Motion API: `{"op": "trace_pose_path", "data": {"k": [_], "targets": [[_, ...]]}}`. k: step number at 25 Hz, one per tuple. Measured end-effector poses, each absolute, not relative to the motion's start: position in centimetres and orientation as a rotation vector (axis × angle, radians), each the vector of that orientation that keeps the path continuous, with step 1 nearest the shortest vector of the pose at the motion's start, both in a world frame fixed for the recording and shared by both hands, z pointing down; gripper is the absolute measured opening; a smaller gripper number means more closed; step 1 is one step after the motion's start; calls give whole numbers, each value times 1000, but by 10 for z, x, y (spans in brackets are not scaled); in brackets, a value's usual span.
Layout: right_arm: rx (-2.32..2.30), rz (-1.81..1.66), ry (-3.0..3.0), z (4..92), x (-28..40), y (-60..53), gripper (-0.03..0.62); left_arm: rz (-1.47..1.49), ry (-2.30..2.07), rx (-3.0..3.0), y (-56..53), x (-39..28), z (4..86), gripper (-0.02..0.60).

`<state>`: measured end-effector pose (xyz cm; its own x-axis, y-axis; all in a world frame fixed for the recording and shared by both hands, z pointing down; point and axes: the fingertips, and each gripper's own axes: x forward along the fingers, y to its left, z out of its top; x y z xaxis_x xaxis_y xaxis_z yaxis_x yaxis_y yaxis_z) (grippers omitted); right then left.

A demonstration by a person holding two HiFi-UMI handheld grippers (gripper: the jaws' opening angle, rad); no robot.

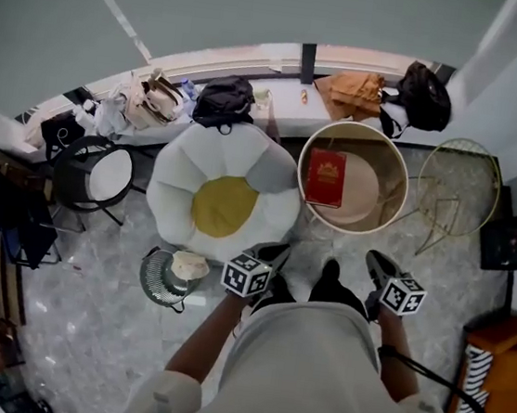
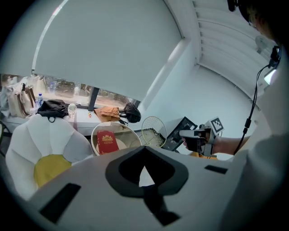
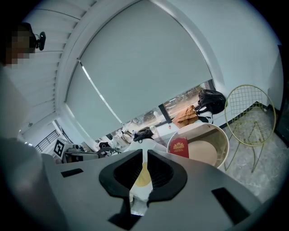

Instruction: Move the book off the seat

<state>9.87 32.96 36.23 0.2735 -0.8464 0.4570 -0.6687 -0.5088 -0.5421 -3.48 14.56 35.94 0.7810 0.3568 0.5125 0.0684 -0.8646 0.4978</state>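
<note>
A red book with a gold emblem leans against the left inner side of a round beige tub seat. It also shows in the left gripper view as the book and in the right gripper view as the book. Both grippers hang close to the person's body, well short of the seat. My left gripper is shut and holds nothing. My right gripper is shut too, with only a thin slit between its jaws and nothing in it.
A white flower-shaped cushion seat with a yellow centre stands left of the tub. A gold wire chair is to the tub's right. The window ledge carries bags and an orange cloth. A small round table is at lower left.
</note>
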Motion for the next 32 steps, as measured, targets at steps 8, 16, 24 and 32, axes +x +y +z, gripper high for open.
{"op": "trace_pose_path", "data": {"k": [8,16,24,32], "targets": [[-2260,-1046,1584,343,114,339,54,760,269,2557,172,-13,327,2],[-2231,-1035,1655,339,126,357,48,739,223,2546,200,1,323,2],[-2227,-1018,1625,338,143,370,46,753,212,2541,210,7,327,2],[-2212,-1015,1646,337,144,365,46,752,213,2532,210,10,328,2]]}}
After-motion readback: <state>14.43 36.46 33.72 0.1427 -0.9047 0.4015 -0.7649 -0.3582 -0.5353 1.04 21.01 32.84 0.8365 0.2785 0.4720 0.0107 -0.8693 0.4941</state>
